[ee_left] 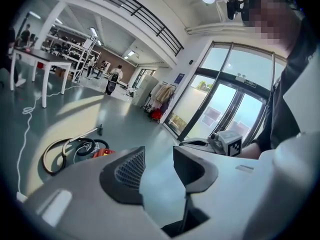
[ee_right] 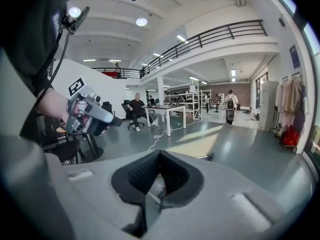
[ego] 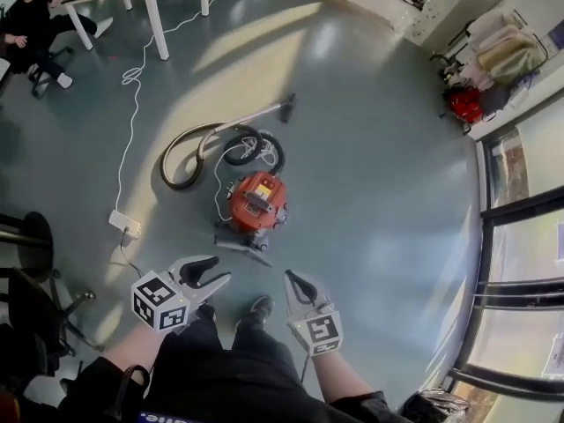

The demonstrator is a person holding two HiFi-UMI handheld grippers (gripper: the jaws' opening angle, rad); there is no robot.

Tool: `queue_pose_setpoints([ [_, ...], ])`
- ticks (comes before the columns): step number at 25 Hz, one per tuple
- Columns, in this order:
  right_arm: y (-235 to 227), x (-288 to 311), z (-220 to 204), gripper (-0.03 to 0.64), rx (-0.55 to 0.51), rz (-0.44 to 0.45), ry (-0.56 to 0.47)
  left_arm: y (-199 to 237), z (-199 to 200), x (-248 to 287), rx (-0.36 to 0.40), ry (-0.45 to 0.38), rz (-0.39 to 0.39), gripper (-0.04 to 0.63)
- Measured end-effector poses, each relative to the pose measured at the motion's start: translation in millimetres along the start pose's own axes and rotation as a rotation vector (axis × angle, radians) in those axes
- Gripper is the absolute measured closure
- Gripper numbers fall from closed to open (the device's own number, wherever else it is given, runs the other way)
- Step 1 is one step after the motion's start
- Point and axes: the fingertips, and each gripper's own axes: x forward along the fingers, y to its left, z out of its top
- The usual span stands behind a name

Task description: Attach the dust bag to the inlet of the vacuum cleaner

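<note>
The red canister vacuum cleaner (ego: pixel 257 201) stands on the grey floor ahead of my feet, with its hose (ego: pixel 185 152) coiled to its left and the wand (ego: pixel 264 113) lying behind it. A flat grey piece (ego: pixel 240 249) lies on the floor just in front of it; what it is I cannot tell. My left gripper (ego: pixel 218 270) (ee_left: pixel 159 156) is held high above the floor, jaws open and empty. The right gripper (ego: pixel 293 278) (ee_right: pixel 160 156) floats beside it, shut on nothing. No dust bag is held in either one.
A white power strip (ego: pixel 123 223) with a white cable (ego: pixel 132 104) lies left of the vacuum. A white table (ego: pixel 154 7) and a seated person (ego: pixel 31 25) are at far left. A black chair (ego: pixel 35 307) is near my left; glass doors (ego: pixel 520 236) on the right.
</note>
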Motion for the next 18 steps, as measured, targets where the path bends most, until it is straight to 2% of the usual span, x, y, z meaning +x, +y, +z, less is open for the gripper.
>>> queue_pose_setpoints([
  [2,2,-5,14,0.624,-0.016,0.029,-0.02,-10,13,-14,0.04,-0.008,0.042,0.405],
  [10,19,-28,48,0.624,-0.068,0.11,-0.08,-54,41,-64,0.123,-0.065,0.16,0.413],
  [13,28,-42,65,0.624,-0.08,0.102,-0.098,-71,50,-75,0.144,-0.077,0.142,0.419],
  [18,64,-60,85,0.624,-0.108,0.041,-0.109,-90,40,-100,0.176,-0.083,0.041,0.427],
])
